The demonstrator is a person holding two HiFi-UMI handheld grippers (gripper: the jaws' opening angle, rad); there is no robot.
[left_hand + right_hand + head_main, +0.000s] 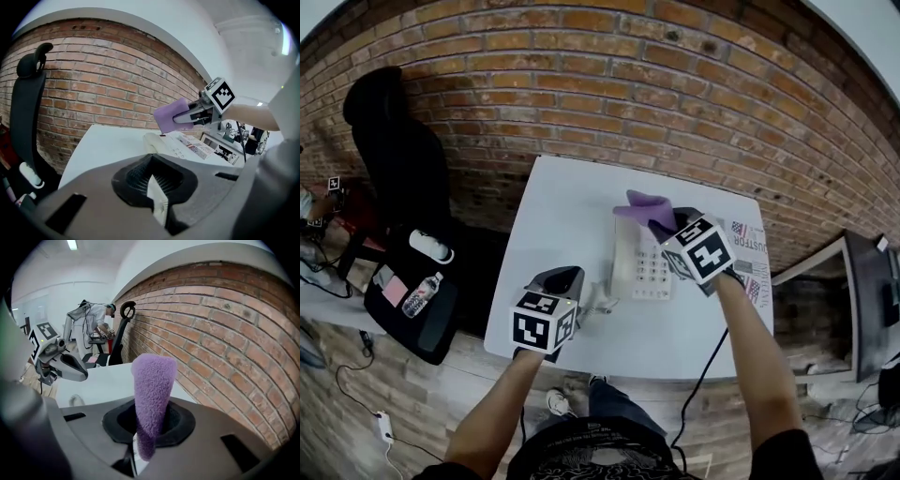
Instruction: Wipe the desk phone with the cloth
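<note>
The purple cloth (152,394), soft and floppy, stands pinched by one end in the right tongs (145,427). The desk phone (642,267) lies just beneath them, likely light enough to slide. The left tongs (152,180), pressed together and empty, hover beside it over the tabletop (562,206).

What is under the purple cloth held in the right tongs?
The desk phone's far end, on the white table. The cloth and right tongs cover that part in the head view; contact cannot be judged.

Only legible bit was approx. "DUSTOR" in caps on the printed sheet (753,251) right of the desk phone (639,270); keypad digits were too small tbh.
</note>
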